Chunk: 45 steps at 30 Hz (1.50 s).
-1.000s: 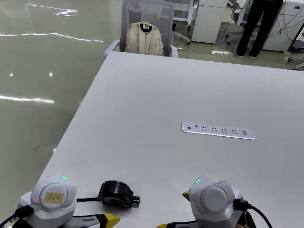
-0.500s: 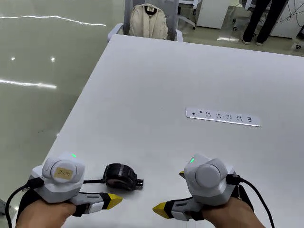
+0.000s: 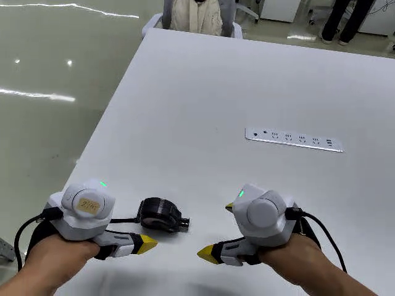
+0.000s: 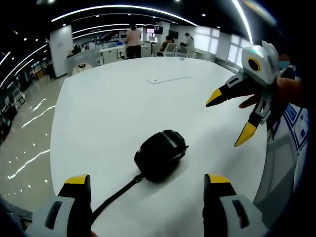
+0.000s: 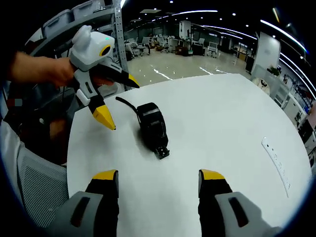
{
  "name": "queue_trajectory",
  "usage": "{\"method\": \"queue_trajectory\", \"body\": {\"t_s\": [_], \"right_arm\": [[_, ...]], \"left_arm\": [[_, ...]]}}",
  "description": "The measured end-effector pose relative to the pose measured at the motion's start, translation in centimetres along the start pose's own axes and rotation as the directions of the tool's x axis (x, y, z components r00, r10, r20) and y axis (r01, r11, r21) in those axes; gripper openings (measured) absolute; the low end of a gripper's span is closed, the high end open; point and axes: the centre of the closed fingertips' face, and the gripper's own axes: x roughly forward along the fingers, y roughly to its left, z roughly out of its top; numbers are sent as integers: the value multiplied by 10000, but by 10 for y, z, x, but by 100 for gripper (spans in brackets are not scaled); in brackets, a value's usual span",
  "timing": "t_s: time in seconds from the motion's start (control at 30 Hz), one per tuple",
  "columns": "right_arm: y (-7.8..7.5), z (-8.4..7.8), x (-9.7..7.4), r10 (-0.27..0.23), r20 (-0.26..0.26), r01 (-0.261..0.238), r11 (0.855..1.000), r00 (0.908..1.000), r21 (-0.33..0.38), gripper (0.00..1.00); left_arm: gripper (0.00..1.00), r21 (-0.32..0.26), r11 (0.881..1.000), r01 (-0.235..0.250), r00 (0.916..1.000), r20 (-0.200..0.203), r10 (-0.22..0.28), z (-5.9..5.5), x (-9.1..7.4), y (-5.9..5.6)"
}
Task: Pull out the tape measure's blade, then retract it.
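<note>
nearest the person, the left gripper (image 4: 146, 180) and the right gripper (image 5: 158, 175) hang low over the near edge of the desk (image 3: 203, 92), both with fingers (image 4: 76, 182) spread wide and empty. over the last second the head view has tipped down, so most of the apparent upward drift is the camera's. measured against the desk, though, the two grippers seem to have eased a little inward toward each other, though the shift is slight and hard to separate from the head's own motion. between them the tape measure (image 3: 160, 214) lies on its side on the desk, in the same spot as before and touched by neither gripper. its black strap (image 4: 116, 197) trails toward the left gripper and its blade hook (image 5: 162, 152) points toward the right one. the blade is fully wound in, so the pull has not begun. the approach looks like framing for a two-sided grasp, probably left on the case and right on the hook. farther out a white power strip (image 3: 293, 139) lies well apart from the work, and a chair (image 3: 196, 12) stands at the desk's far end.
</note>
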Motion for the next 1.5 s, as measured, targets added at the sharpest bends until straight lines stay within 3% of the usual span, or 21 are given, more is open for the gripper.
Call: {"method": "queue_trajectory", "body": {"t_s": [0.27, 0.53, 0.63, 0.83, 1.03, 1.1, 1.23, 1.37, 1.5], "right_arm": [[-3, -2, 10, 216, -74, -219, 9986, 9997, -479, 63], [-4, -5, 20, 437, -182, -454, 9931, 9989, -1078, 59], [-5, -6, 23, 515, -215, -538, 9908, 9984, -1240, 58], [-5, -5, 28, 658, -261, -691, 9852, 9975, -1568, 55], [-4, -5, 34, 743, -317, -789, 9791, 9967, -1873, 52], [-3, -6, 36, 790, -372, -848, 9764, 9962, -1985, 52], [-2, -7, 41, 946, -437, -1016, 9732, 9946, -2061, 51], [0, -7, 46, 1057, -478, -1139, 9671, 9932, -2273, 49], [1, -6, 52, 1166, -465, -1244, 9633, 9921, -2379, 48]], "left_arm": [[89, 998, 9940, 446, 9990, 36, -452, 6, 8, -2], [86, 2163, 9713, 991, 9951, -173, -977, 10, 15, -8], [86, 2801, 9510, 1310, 9912, -197, -1307, 13, 18, -12], [84, 3463, 9236, 1645, 9861, -365, -1619, 16, 21, -17], [81, 3848, 9021, 1953, 9803, -485, -1916, 18, 24, -21], [79, 4167, 8908, 1809, 9826, -383, -1816, 21, 25, -18], [78, 4267, 8820, 1998, 9787, -434, -2007, 22, 26, -20], [77, 4537, 8631, 2217, 9739, -582, -2196, 23, 28, -23], [76, 4883, 8368, 2476, 9675, -784, -2406, 23, 30, -27]]}}
